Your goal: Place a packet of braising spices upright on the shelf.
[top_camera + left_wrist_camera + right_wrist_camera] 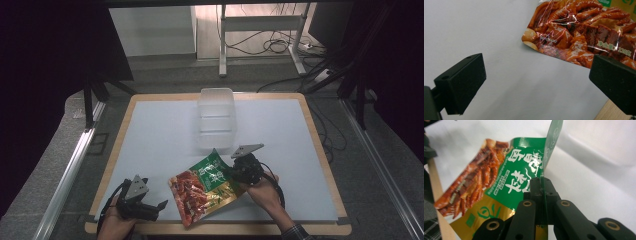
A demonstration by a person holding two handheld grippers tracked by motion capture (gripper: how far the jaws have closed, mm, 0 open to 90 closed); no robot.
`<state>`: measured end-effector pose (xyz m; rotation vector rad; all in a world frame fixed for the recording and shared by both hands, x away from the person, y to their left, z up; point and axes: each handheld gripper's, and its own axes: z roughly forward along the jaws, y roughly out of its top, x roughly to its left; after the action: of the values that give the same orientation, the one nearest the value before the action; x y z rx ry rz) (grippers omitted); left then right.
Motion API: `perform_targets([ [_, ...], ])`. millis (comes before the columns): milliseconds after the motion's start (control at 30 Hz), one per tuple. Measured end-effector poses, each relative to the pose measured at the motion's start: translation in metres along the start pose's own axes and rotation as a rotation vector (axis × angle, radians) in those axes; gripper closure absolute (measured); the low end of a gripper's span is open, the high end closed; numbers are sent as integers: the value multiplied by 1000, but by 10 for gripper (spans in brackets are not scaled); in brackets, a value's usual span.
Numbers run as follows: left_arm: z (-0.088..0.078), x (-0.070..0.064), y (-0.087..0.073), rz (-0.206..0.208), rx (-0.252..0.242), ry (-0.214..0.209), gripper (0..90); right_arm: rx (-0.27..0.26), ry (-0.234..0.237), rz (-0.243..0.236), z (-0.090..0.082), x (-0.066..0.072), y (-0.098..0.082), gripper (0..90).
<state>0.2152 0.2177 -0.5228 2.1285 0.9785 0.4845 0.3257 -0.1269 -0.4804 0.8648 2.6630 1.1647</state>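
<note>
Right hand-held gripper (541,187): jaws shut tight on the edge of the snack pouch (206,187). In the right gripper view the thin green edge of the pouch (524,170) runs up betw. the two black pads, pinched there; the part above the pads curls upright. No gap visible betw. pads and film.

Pouch: green/yellow half w. white lettering, other half printed w. red-brown food. Taking the clear plastic container (216,117) as ref.: pouch sits just on my side of it, its far green corner close to the container's near wall, not touching as far as I can tell. Red end lies on the white surface (160,135), pointing toward the near wooden edge. Green end is lifted at my right hand-held gripper (235,172); how far clear of the surface, can't tell.

Left hand-held gripper (161,206): jaws wide apart, nothing betw. them. It's well nearer me than the container and off to its left, near the front edge, just beside the pouch's red end, not touching it. In the left gripper view the two pads (464,82) stand far apart w. bare white surface betw. them; the pouch's (579,37) red corner lies beyond, toward the right-hand pad.

Container: upright, open top, at the far middle of the surface. Contents: none seen.
</note>
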Motion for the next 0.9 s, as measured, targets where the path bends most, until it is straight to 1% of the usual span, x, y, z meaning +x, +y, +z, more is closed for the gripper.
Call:
perform_targets([
  [67, 0, 0, 0, -2, -2, 0, 8, -12, 2, -18, -4, 3, 6, 888],
  [100, 0, 0, 0, -6, -4, 0, 8, -24, -3, -32, -8, 5, 12, 888],
  [133, 0, 0, 0, -6, -4, 0, 8, -24, -3, -32, -8, 5, 12, 888],
  [167, 0, 1, 0, -8, -4, -1, 8, -36, 0, -41, -12, 6, 19, 889],
  [233, 0, 1, 0, -9, -5, -2, 8, -41, 2, -42, -14, 6, 22, 889],
  [333, -1, 1, 0, -7, -5, 0, 8, -58, 2, -50, -22, 6, 32, 890],
  [400, -1, 1, 0, -9, -6, -1, 8, -74, 6, -61, -31, 7, 42, 890],
  [433, -1, 1, 0, -9, -6, -1, 7, -74, 6, -61, -31, 7, 42, 890],
  [600, -1, 1, 0, -11, -7, -1, 7, -97, 25, -69, -42, 10, 56, 890],
  [667, -1, 1, 0, -10, -5, -1, 7, -110, 26, -85, -49, 13, 66, 891],
  [700, -1, 1, 0, -11, -5, 0, 7, -110, 26, -85, -49, 13, 66, 891],
  [733, -1, 1, 0, -11, -6, 0, 6, -116, 25, -97, -53, 15, 72, 891],
  [833, -1, 2, 0, -13, -8, -1, 6, -121, 24, -107, -56, 16, 76, 891],
  [867, -1, 2, 0, -12, -8, -1, 6, -125, 26, -109, -58, 17, 80, 891],
  [900, -1, 2, 0, -12, -8, 0, 6, -138, 50, -100, -62, 17, 84, 891],
])
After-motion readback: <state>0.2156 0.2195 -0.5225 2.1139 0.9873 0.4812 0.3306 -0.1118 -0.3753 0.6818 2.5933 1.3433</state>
